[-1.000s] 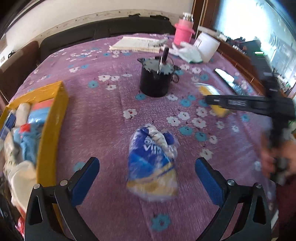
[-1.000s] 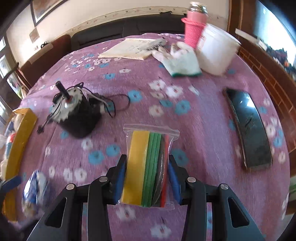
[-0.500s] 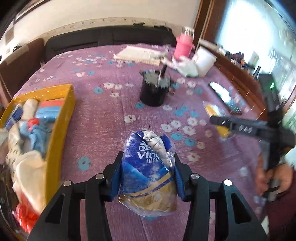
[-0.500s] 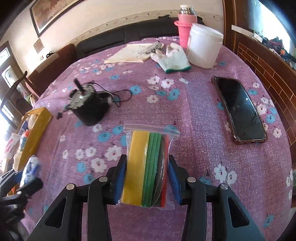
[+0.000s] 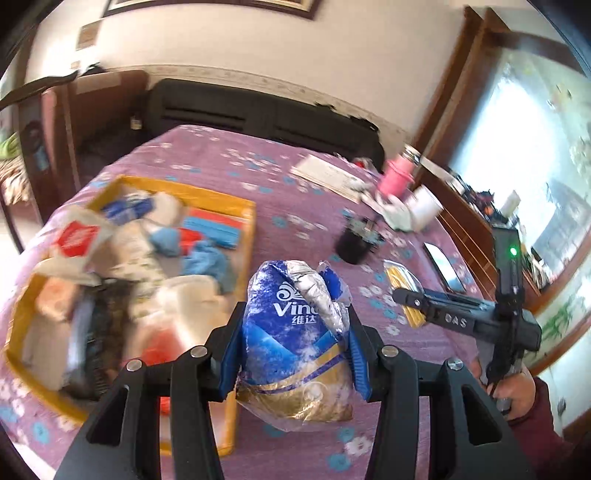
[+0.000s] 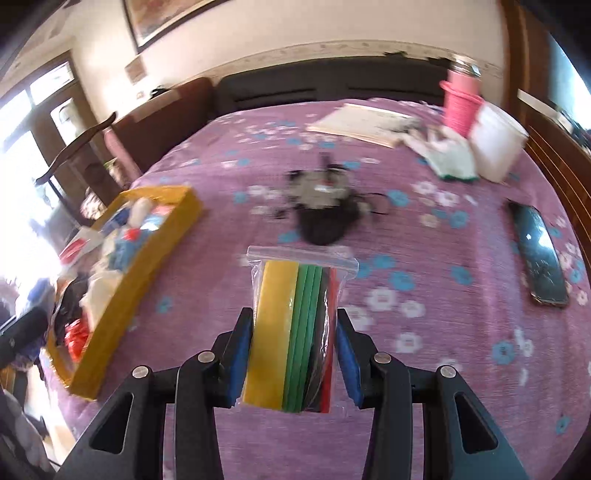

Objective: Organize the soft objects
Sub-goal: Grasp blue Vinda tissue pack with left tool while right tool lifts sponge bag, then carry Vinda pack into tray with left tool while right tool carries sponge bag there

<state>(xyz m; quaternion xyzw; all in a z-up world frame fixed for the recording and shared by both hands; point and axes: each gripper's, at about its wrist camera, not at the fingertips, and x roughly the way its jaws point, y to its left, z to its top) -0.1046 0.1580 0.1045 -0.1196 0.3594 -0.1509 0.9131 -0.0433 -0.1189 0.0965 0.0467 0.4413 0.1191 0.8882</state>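
Above the purple table [image 6: 443,258], left gripper [image 5: 293,354] clamping upright tissue pack [image 5: 295,343], right gripper [image 6: 293,358] clamping upright zip bag [image 6: 295,328]

A cream wall [image 6: 295,33] runs behind everything, with a patterned border strip along its lower edge and a dark-framed picture [image 6: 162,14] hung high on it. Below sits a long black sofa [image 6: 325,83], pushed against the far side of the desk [image 6: 461,332], which wears a purple cloth dotted with white and blue flowers. A reddish-brown armchair [image 6: 162,118] stands at the sofa's left end. Hard daylight floods through a doorway [image 6: 33,147] on the left. On the right, a wooden-framed window [image 5: 535,155] glares bright above a brown wooden ledge [image 5: 469,236].
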